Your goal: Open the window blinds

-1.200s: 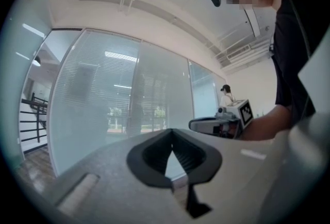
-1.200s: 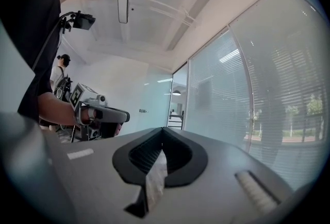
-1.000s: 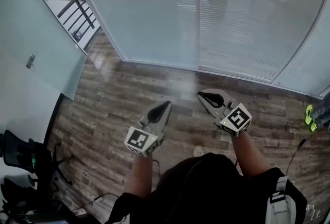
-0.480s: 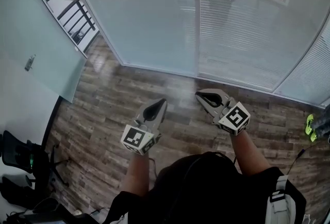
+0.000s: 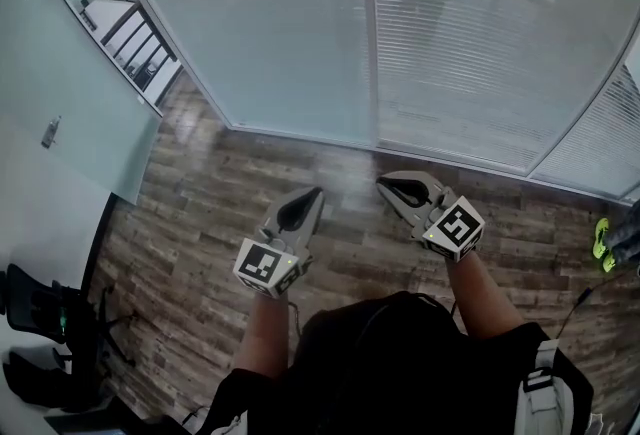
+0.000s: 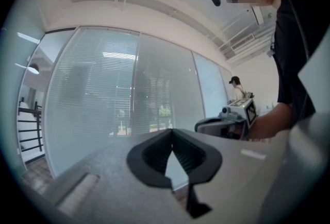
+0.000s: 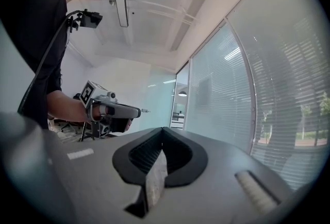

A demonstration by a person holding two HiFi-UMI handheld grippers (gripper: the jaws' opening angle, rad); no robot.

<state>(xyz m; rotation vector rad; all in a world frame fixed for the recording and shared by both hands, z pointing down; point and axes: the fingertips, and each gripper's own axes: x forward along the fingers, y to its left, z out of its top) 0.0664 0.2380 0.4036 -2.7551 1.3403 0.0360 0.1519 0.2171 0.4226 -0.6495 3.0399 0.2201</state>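
Observation:
Closed slatted window blinds (image 5: 470, 53) hang behind a glass wall that curves across the far side of the head view; they also fill the left gripper view (image 6: 98, 94) and the right side of the right gripper view (image 7: 289, 89). My left gripper (image 5: 312, 193) is held level over the wood floor, a short way from the glass, shut and empty (image 6: 171, 133). Beside it, my right gripper (image 5: 384, 185) points the same way, its jaws pressed together with nothing in them (image 7: 163, 130). Neither touches the blinds. No cord or wand shows.
A frosted glass partition (image 5: 60, 113) stands at the left, with a black office chair (image 5: 40, 313) below it. A yellow-green shoe (image 5: 601, 243) and a cable (image 5: 585, 293) lie at the right. Another person (image 6: 236, 89) stands far back.
Both grippers have been carried a little closer to the glass wall, side by side. Their jaws look the same as before.

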